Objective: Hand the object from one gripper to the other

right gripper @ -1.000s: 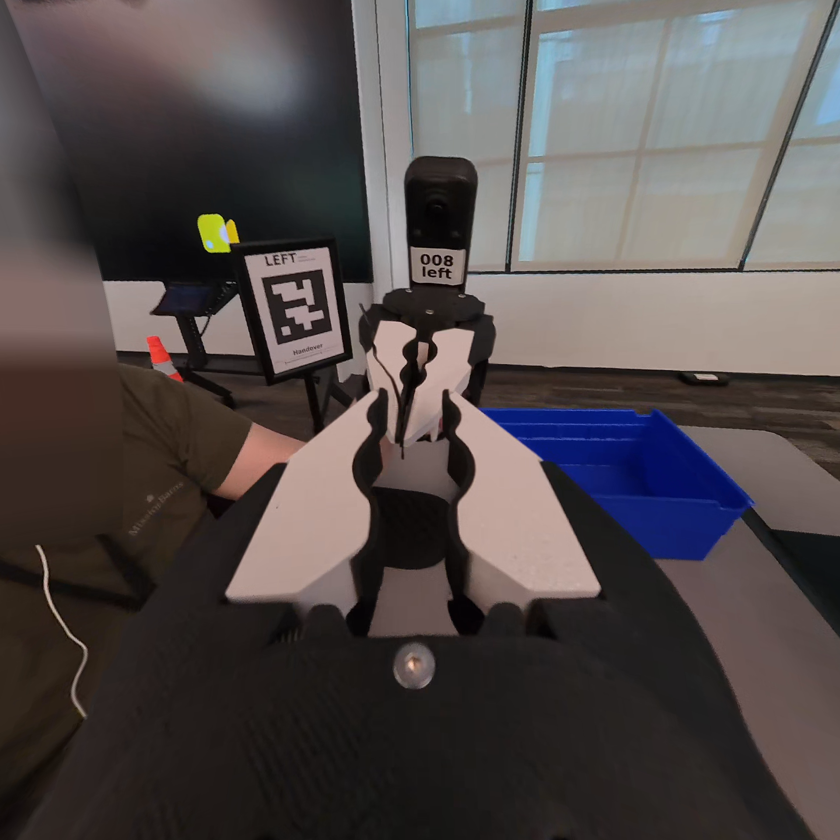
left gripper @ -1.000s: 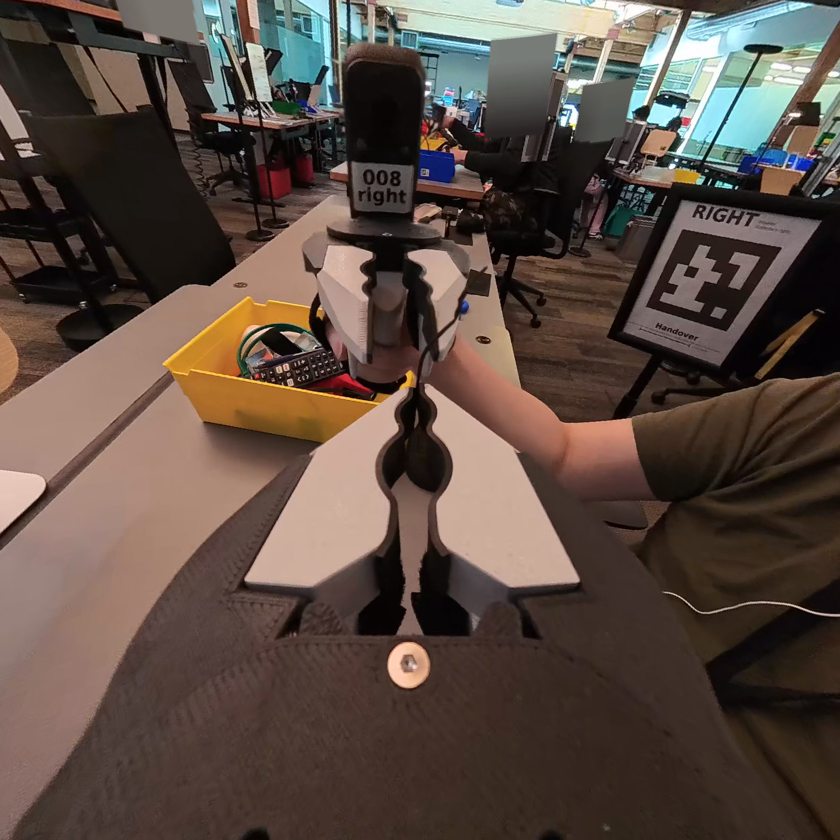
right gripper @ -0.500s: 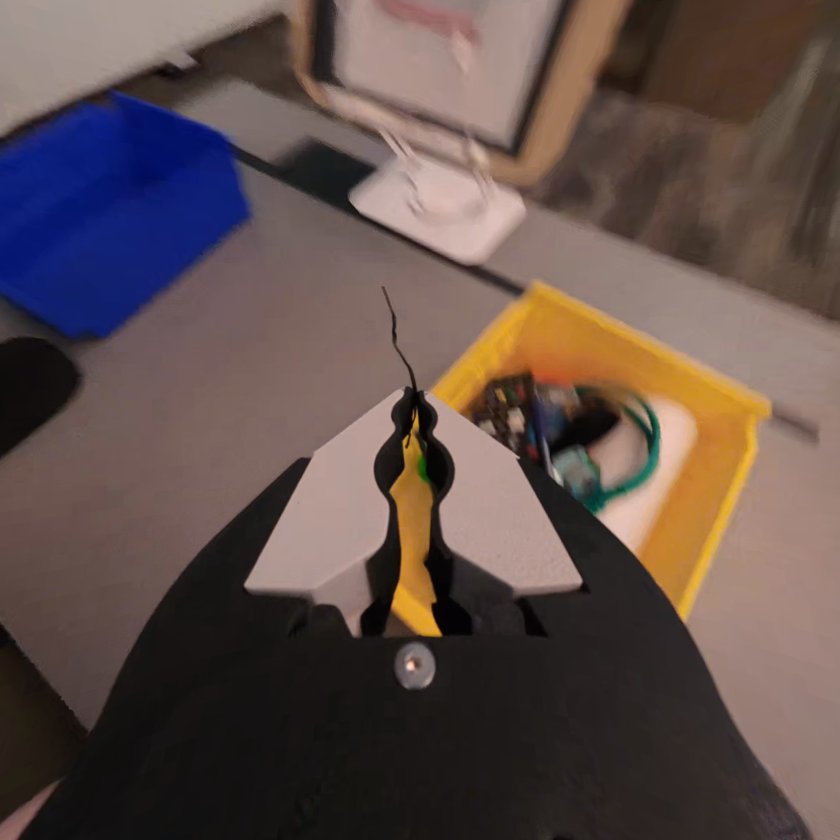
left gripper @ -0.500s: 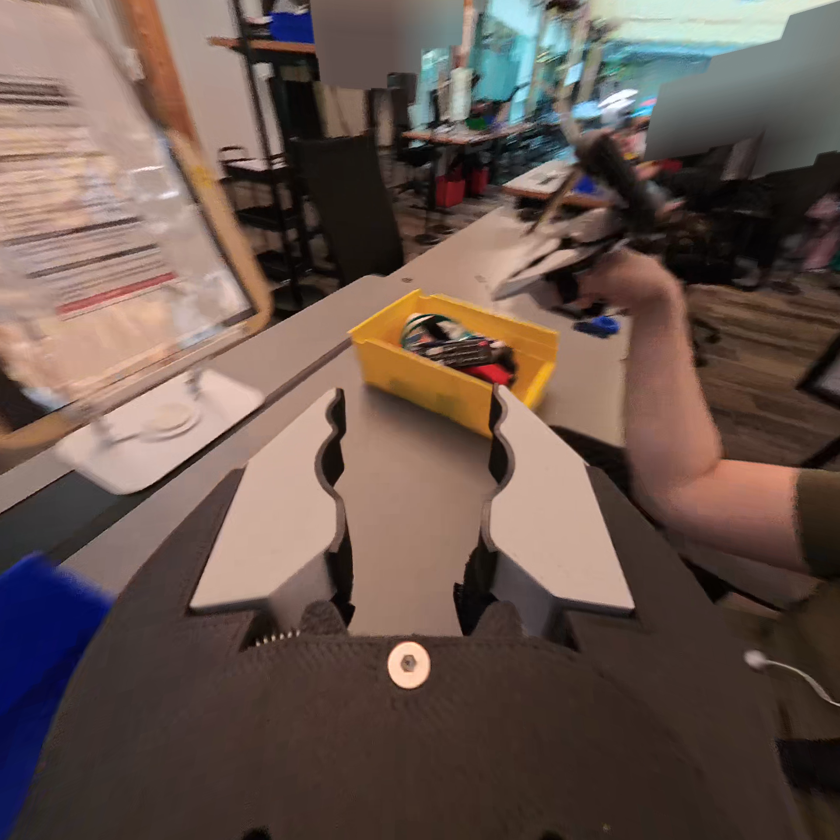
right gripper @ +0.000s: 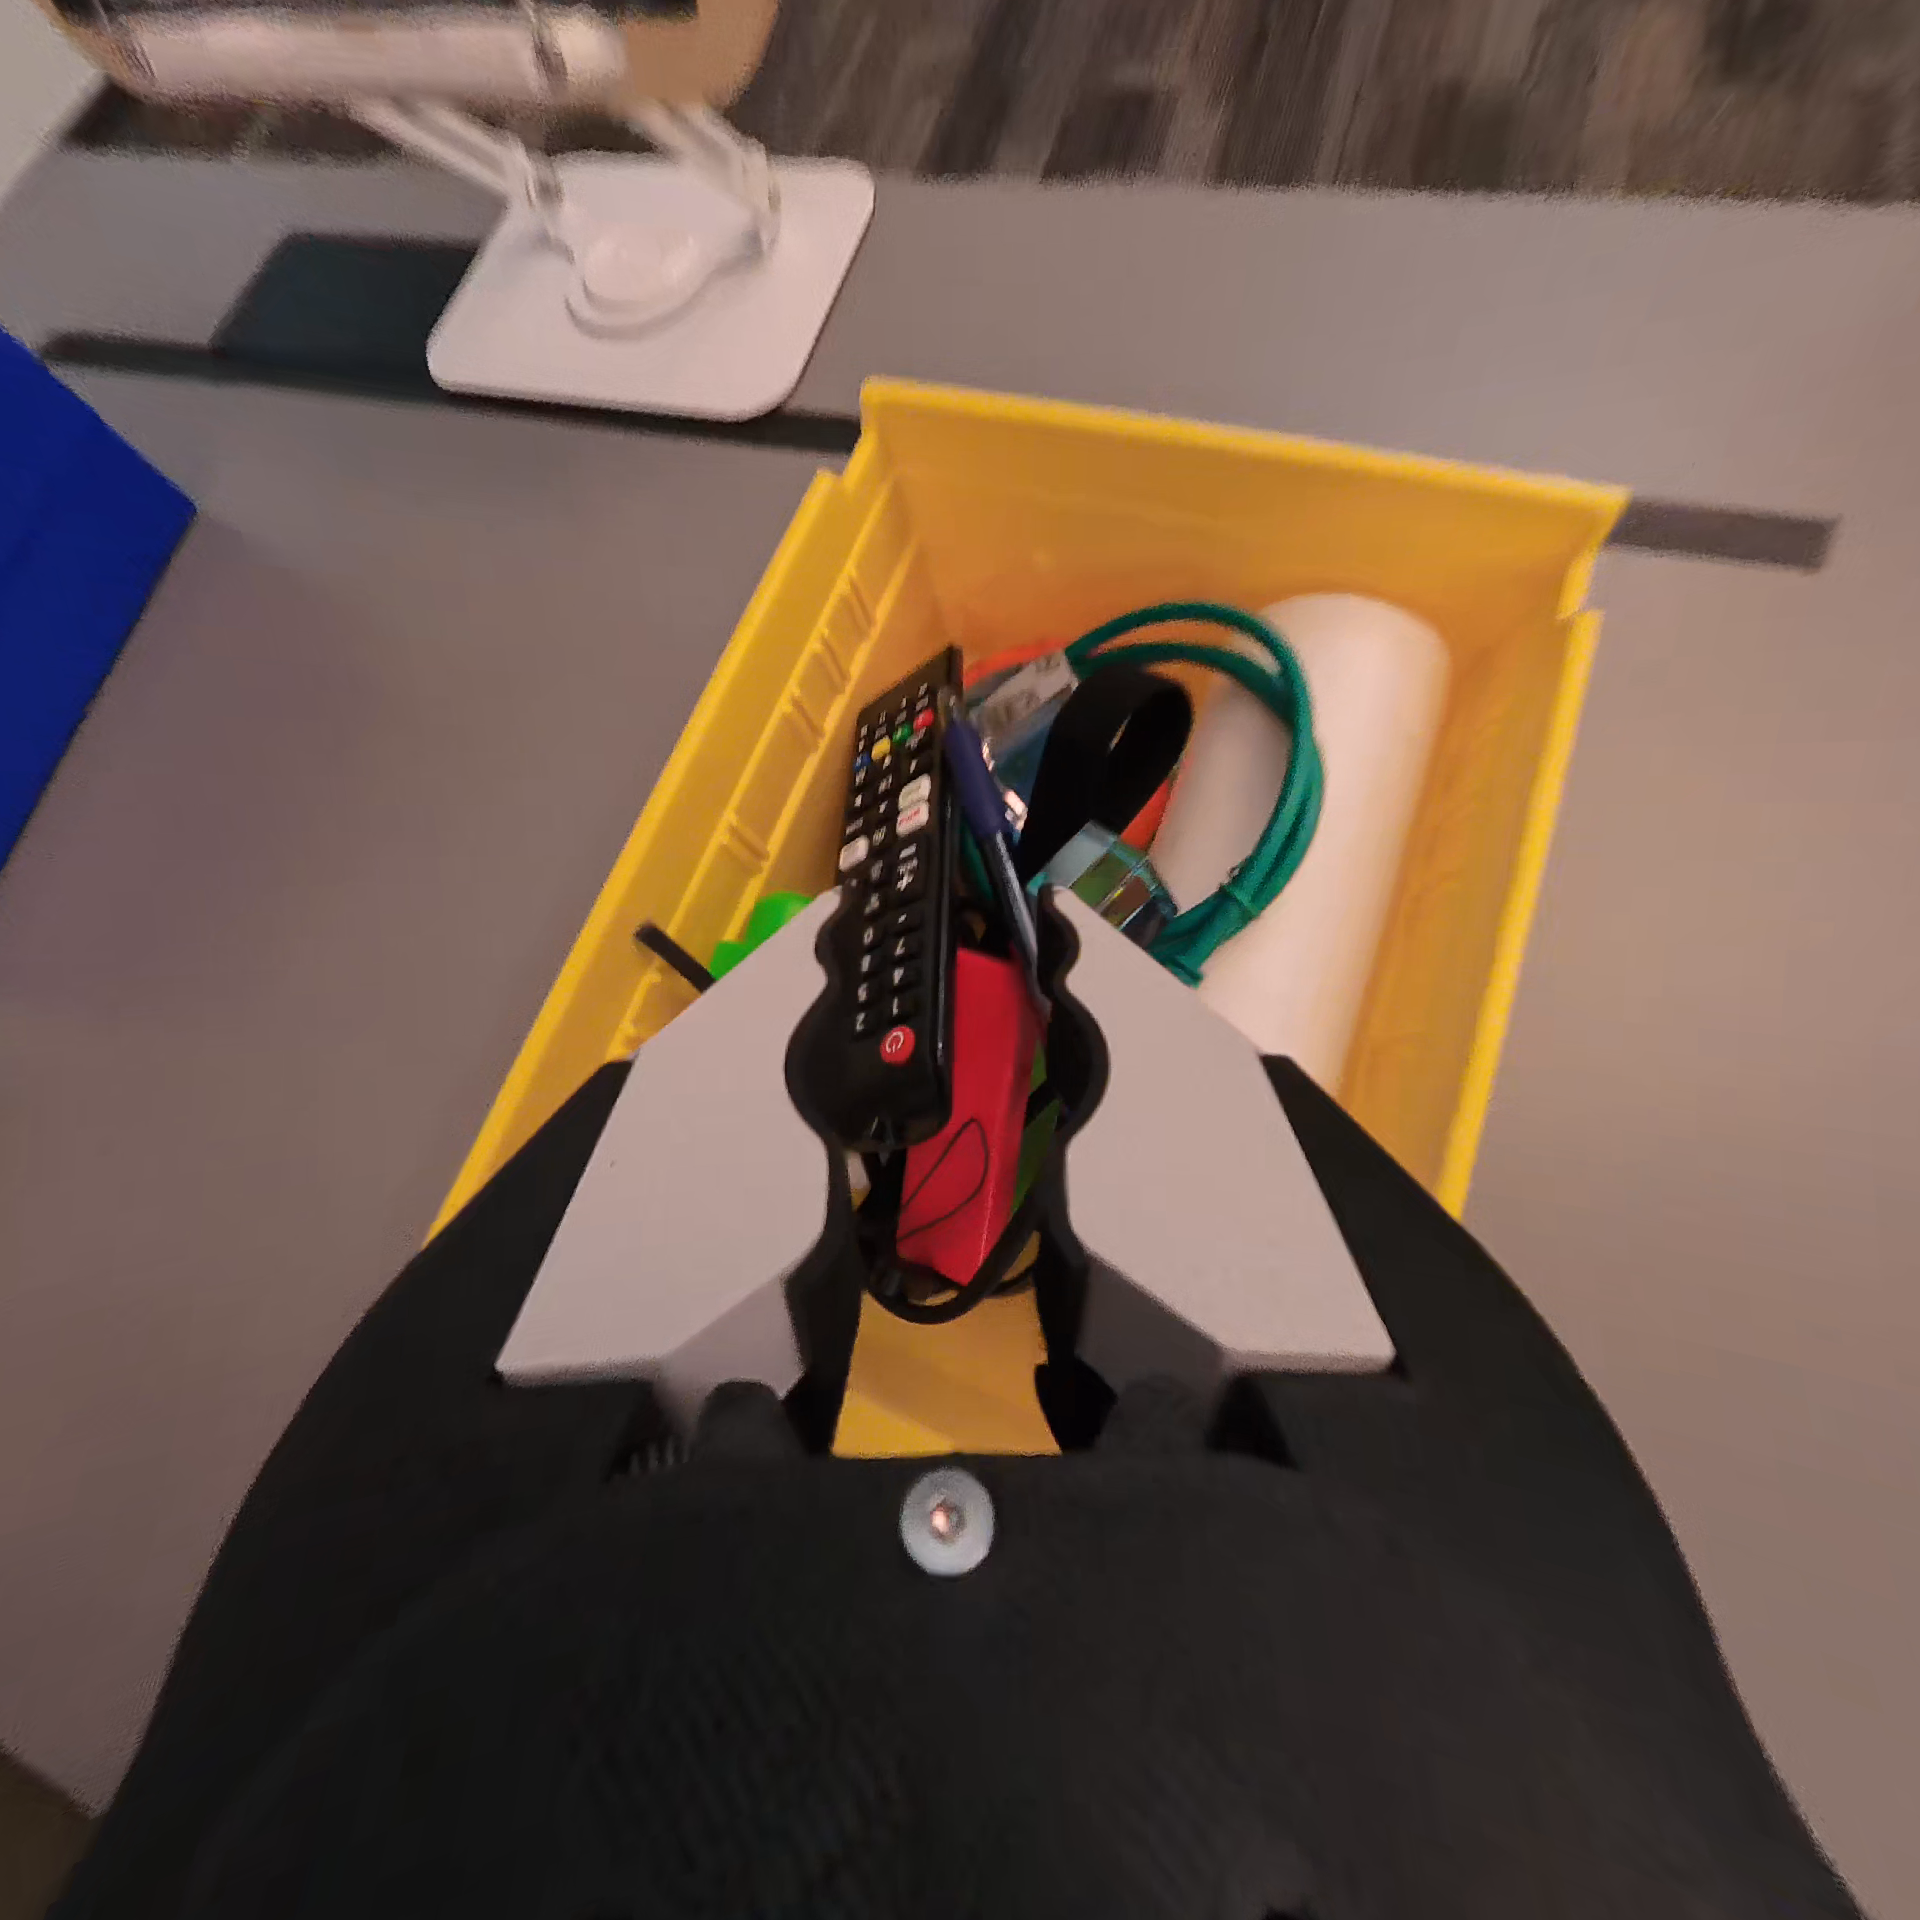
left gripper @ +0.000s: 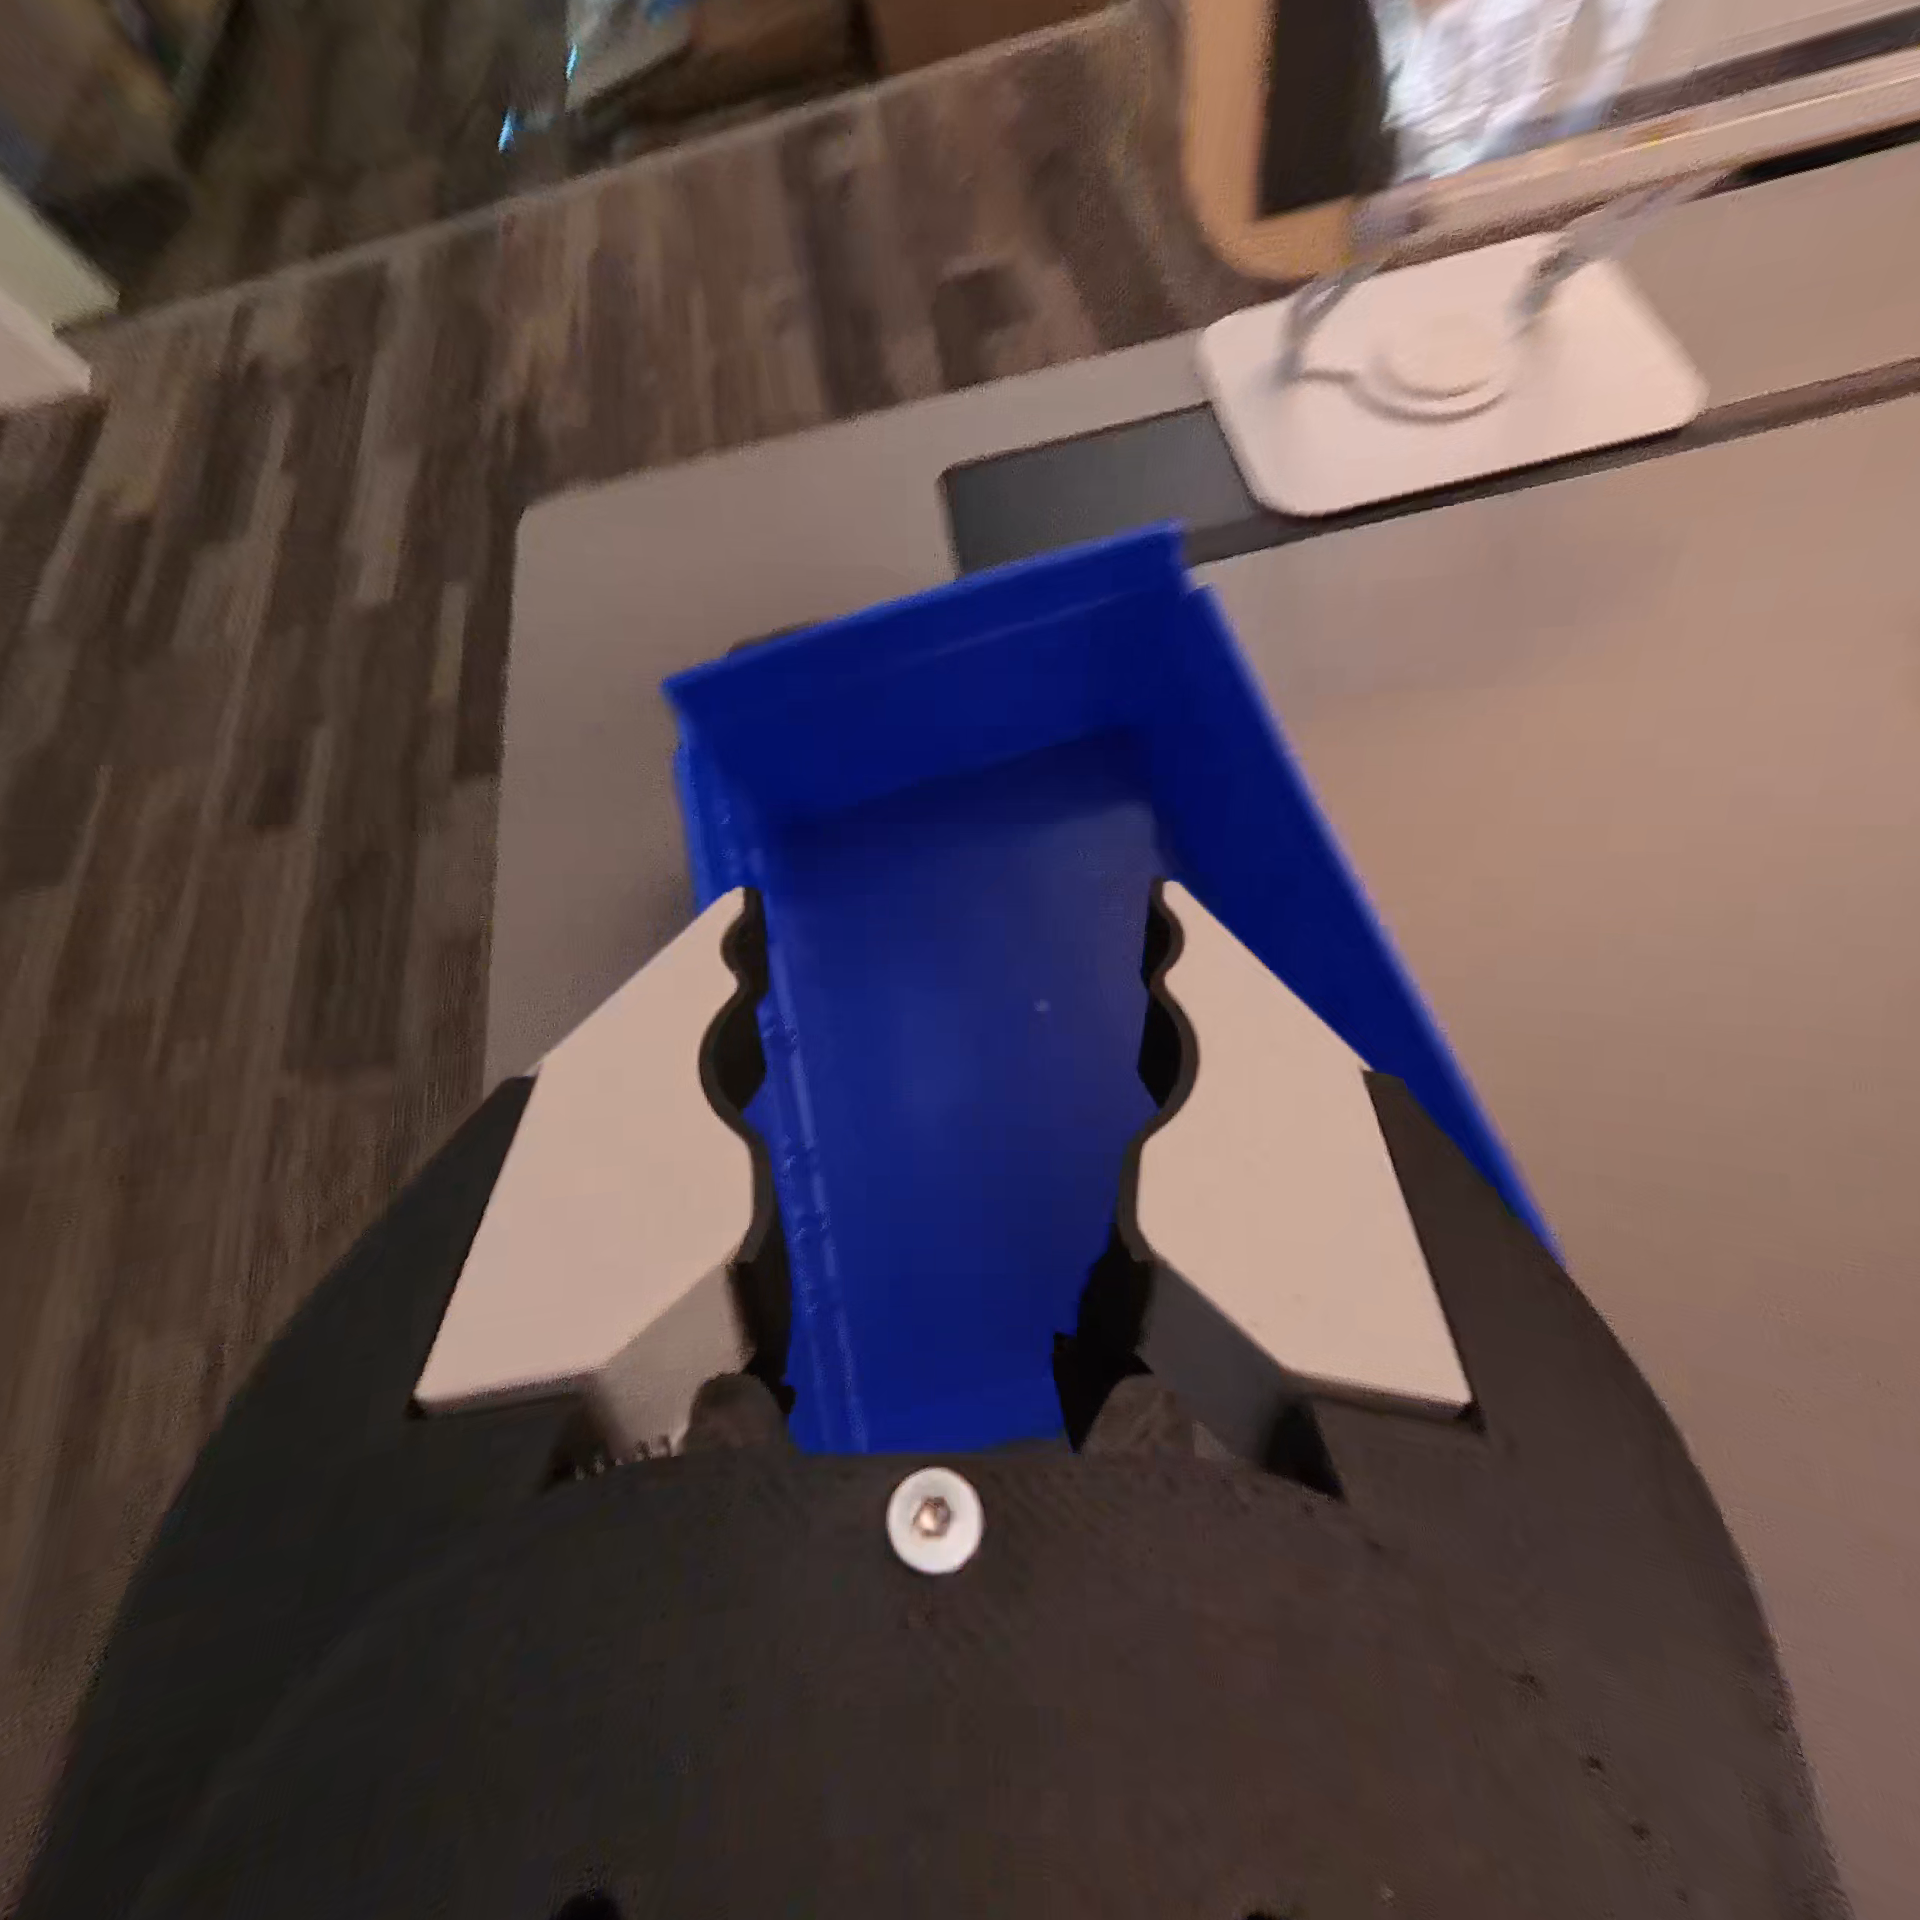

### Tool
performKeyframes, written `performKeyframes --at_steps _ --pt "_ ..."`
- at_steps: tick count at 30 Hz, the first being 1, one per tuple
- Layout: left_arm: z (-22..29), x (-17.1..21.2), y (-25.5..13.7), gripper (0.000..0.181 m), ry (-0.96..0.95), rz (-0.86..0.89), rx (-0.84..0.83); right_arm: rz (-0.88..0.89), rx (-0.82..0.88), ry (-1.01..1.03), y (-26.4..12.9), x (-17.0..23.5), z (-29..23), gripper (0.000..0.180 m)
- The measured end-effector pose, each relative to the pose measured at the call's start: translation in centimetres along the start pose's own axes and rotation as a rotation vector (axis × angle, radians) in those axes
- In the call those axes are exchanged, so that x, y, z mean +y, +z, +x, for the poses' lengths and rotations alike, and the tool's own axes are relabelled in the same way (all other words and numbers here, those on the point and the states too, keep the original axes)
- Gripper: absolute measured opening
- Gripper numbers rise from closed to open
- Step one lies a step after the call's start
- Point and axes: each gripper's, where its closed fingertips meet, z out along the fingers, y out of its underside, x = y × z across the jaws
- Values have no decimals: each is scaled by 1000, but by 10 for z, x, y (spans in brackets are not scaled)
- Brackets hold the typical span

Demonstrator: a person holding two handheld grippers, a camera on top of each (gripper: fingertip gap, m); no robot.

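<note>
While both grippers hang empty | left gripper (left gripper: 954, 904) spread wide over blue bin (left gripper: 1226, 748) | right gripper (right gripper: 940, 906) parted above yellow bin (right gripper: 1195, 457), no object held | step: likely picking; next: choose, say, remote (right gripper: 902, 862), then close.

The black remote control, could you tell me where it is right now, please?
In the right wrist view, the black remote control lies in the yellow bin, along its left wall, beside a blue pen and just ahead of the open right gripper.
</note>
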Motion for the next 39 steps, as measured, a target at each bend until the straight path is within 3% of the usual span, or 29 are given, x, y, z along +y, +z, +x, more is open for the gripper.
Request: performKeyframes --at_steps 1,4,9,13,18,19,26,31,39 --pt "-17 10 3 75 -43 -29 -32 44 9 13 -7 -6 2 33" --pt "-62 47 11 79 -178 -120 -99 158 34 56 -26 -21 11 33" --pt "-80 103 34 76 -299 -270 -3 283 45 87 -41 -38 16 33" --pt "-73 121 55 61 -320 -336 67 305 40 80 -41 -43 13 32" --pt "-66 139 68 16 -290 -448 81 274 40 48 -36 -42 8 32" --pt "-61 138 69 3 -298 -446 114 268 38 42 -35 -42 6 32" --pt "-66 123 69 1 -182 -429 33 239 28 19 -29 -40 2 32" --pt "-62 66 53 1 134 -268 -113 240 38 18 -29 -41 2 32" --pt "-6 17 32 1 567 -238 -259 239 33 26 -30 -38 5 32"
